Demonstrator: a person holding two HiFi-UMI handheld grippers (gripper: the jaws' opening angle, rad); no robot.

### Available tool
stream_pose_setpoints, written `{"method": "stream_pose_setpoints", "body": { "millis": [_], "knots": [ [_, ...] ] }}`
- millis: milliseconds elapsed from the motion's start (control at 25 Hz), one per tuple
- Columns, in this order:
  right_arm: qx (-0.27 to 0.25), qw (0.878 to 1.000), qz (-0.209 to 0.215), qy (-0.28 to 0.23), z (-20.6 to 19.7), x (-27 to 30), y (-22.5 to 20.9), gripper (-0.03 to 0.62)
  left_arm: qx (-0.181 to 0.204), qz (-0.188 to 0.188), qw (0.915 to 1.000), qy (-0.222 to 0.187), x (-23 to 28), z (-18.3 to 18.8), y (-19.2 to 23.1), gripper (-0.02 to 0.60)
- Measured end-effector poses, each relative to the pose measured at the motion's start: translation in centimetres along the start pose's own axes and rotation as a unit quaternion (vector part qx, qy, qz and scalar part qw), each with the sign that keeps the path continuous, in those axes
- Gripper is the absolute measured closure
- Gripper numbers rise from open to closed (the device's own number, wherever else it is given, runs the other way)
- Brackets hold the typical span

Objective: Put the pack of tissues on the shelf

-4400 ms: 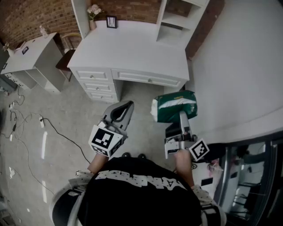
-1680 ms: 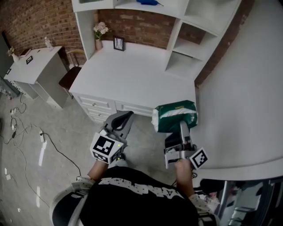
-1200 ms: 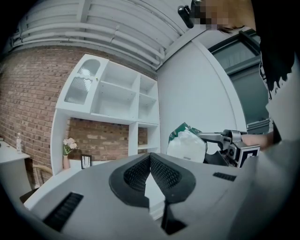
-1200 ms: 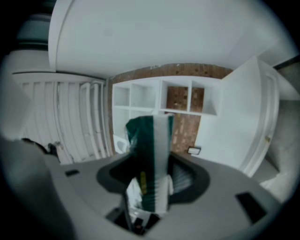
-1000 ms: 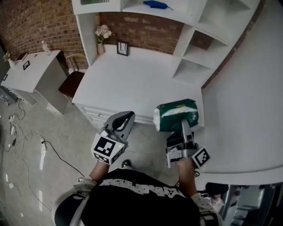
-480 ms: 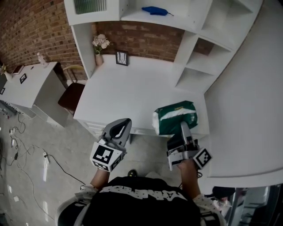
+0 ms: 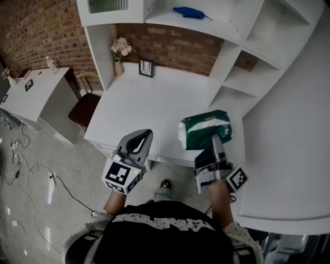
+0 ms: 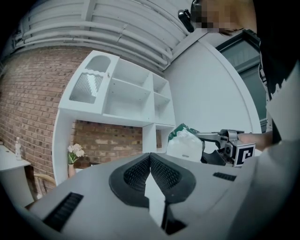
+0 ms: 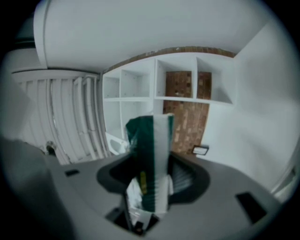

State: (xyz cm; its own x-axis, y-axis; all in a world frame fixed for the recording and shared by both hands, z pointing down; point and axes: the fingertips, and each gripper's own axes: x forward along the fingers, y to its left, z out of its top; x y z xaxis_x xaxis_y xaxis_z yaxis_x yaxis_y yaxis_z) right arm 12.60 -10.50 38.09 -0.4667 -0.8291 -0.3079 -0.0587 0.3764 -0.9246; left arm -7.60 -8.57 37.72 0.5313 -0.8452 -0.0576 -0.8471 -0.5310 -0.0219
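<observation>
Blue object [image 7: 190,12] on shelf [image 7: 160,19]: unidentifiable.

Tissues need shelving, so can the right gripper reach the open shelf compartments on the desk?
Probably yes: the right gripper holds the pack of tissues over the desk, and nothing stands between it and the shelf compartments.

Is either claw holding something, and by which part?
The right gripper clamps the tissue pack by its near end; the left gripper, shut, holds nothing.

Brick wall [image 7: 31,36] upper left. White desk [image 7: 154,103] centre. Small white cabinet [image 7: 38,103] left. Grey floor [image 7: 31,216] lower left.
</observation>
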Motion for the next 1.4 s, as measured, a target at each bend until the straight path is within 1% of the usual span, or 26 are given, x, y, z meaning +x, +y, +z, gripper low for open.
{"method": "stream_pose_setpoints", "body": {
  "millis": [200, 360, 520, 680, 760, 1040, 1240, 1400],
  "knots": [
    [0.011, 1.0, 0.012, 0.017, 1.3, 2.7, -1.3, 0.373, 0.006, 0.016, 0.9999, 0.0, 2.3, -0.1, 1.1, 0.548],
    [0.012, 0.999, 0.015, 0.025, 2.4, 4.7, -2.0, 0.373, 0.01, 0.018, 0.9998, 0.0, 4.3, 0.0, 1.8, 0.548],
    [0.021, 0.999, 0.017, 0.029, 3.3, 6.2, -2.7, 0.373, 0.004, 0.022, 0.9997, 0.004, 6.0, -0.1, 2.4, 0.548],
    [0.021, 0.999, 0.018, 0.032, 4.4, 7.5, -3.4, 0.373, 0.009, 0.022, 0.9997, 0.006, 7.6, -0.3, 2.8, 0.548],
    [0.022, 0.999, 0.019, 0.034, 4.8, 8.2, -3.5, 0.373, 0.005, 0.022, 0.9997, 0.007, 8.3, -0.2, 2.9, 0.548],
    [0.022, 0.998, 0.03, 0.041, 6.1, 10.6, -3.5, 0.373, 0.014, 0.025, 0.9996, -0.002, 10.5, -0.2, 3.6, 0.548],
    [0.018, 0.998, 0.033, 0.051, 7.6, 13.0, -3.3, 0.373, 0.011, 0.031, 0.9994, 0.0, 12.8, 0.1, 4.7, 0.548],
    [0.012, 0.997, 0.041, 0.057, 7.9, 13.8, -3.0, 0.373, 0.019, 0.033, 0.9992, -0.011, 13.6, 0.6, 5.0, 0.548]
  ]
}}
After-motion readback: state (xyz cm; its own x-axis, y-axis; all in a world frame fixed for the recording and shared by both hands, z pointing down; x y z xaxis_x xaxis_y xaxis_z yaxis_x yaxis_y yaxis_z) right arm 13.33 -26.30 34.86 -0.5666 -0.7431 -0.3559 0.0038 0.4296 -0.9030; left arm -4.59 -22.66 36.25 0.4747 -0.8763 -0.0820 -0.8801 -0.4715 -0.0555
